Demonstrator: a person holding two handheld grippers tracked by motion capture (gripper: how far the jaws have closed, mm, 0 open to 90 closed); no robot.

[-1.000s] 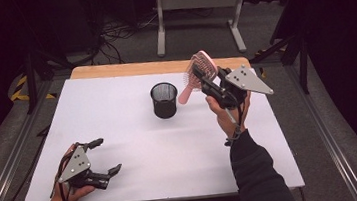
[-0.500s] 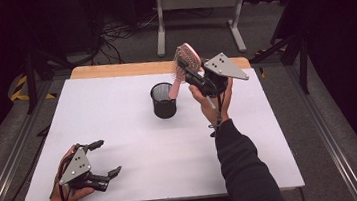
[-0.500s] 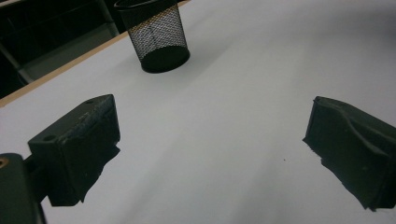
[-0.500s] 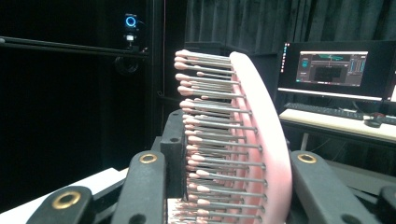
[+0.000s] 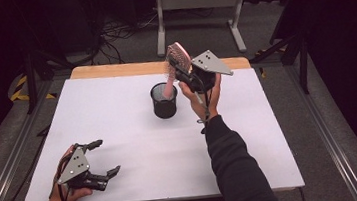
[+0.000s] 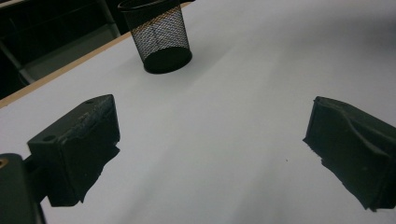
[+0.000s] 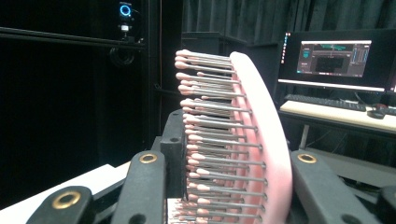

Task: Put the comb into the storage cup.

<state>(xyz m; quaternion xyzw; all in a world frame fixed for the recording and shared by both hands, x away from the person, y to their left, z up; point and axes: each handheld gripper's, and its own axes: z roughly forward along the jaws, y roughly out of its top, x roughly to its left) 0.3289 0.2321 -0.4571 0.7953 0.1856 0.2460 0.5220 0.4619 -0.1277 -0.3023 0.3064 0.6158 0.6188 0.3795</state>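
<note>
A black mesh cup is seen standing upright on the white tabletop, toward the far middle. From the high view, the lower end of a pink hairbrush is seen at the cup's rim, its handle slanting down toward the opening; whether the handle tip is inside the cup or just above it cannot be told. In the left claw view the mesh cup is shown near the far wooden edge of the tabletop, and through the part of its mesh wall that is in frame no contents can be made out.

The hairbrush is gripped by the right claw, which is raised above the tabletop just right of the cup, with the grey plate on top. In the right claw view the brush head is shown clamped between the two black jaws, bristles facing one jaw and the smooth pink back against the other.

The left claw is held low at the near left corner of the tabletop, well apart from the cup. Its jaws are spread wide, and nothing is held between them.
</note>
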